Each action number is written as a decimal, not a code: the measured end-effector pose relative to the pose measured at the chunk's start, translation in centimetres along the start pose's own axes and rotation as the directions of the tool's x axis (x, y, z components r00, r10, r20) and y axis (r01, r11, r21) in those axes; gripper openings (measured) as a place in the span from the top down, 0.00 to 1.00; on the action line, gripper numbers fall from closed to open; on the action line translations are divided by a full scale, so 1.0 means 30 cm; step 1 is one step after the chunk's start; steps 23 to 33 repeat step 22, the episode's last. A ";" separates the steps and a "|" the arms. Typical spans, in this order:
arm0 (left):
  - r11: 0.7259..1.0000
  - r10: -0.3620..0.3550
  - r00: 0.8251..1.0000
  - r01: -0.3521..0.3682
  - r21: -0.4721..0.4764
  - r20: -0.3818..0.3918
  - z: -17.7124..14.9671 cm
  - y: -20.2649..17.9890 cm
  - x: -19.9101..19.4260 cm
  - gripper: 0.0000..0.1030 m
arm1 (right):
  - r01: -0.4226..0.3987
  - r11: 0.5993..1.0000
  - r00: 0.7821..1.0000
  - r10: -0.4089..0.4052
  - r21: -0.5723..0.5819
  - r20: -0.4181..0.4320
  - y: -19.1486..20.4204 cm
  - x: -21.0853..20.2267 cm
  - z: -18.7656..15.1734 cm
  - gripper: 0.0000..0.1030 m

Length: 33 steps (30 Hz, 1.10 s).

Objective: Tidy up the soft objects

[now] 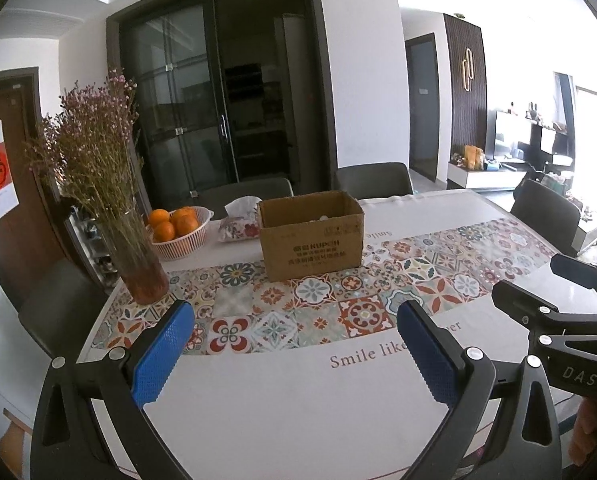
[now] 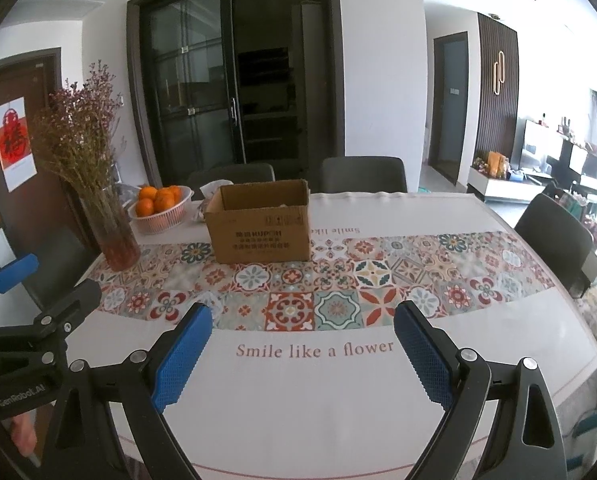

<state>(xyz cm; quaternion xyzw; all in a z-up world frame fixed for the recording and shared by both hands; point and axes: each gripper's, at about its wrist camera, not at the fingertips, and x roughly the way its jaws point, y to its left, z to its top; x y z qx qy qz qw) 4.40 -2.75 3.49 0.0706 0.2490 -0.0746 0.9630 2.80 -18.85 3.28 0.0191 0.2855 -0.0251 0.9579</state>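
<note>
An open cardboard box [image 1: 312, 236] [image 2: 260, 222] stands on the patterned tablecloth [image 1: 290, 320] [image 2: 306, 304], with something pale barely showing inside it. My left gripper [image 1: 294, 316] hangs over the near side of the table, well short of the box, its blue pads wide apart and bare. To its right my right gripper [image 2: 303, 320] is held the same way, open and empty. Each view catches the other gripper at its edge: the right gripper [image 1: 538, 284] and the left gripper [image 2: 54, 280].
A glass vase of dried flowers [image 1: 110, 208] [image 2: 98, 184] stands at the left, a basket of oranges [image 1: 178, 228] [image 2: 160, 204] and a tissue pack [image 1: 240, 220] behind it. Dark chairs [image 1: 372, 180] [image 2: 362, 174] ring the table. A person's hand [image 1: 586, 428] holds the right gripper.
</note>
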 end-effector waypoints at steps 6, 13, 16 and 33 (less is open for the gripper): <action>1.000 -0.002 1.000 0.002 0.002 -0.004 -0.008 -0.006 -0.011 0.00 | 0.005 1.000 1.000 -0.005 -0.002 -0.003 -0.008 -0.012 -0.016 0.09; 1.000 -0.007 1.000 0.007 0.005 -0.004 -0.017 -0.019 -0.022 0.00 | 0.008 1.000 1.000 -0.008 -0.002 0.000 -0.015 -0.026 -0.023 0.09; 1.000 -0.007 1.000 0.007 0.005 -0.005 -0.018 -0.020 -0.022 0.00 | 0.007 1.000 1.000 -0.007 -0.003 -0.002 -0.018 -0.029 -0.027 0.09; 1.000 -0.005 1.000 0.005 0.005 -0.015 -0.021 -0.029 -0.020 0.00 | 0.005 1.000 1.000 -0.005 -0.001 -0.012 -0.018 -0.025 -0.028 0.09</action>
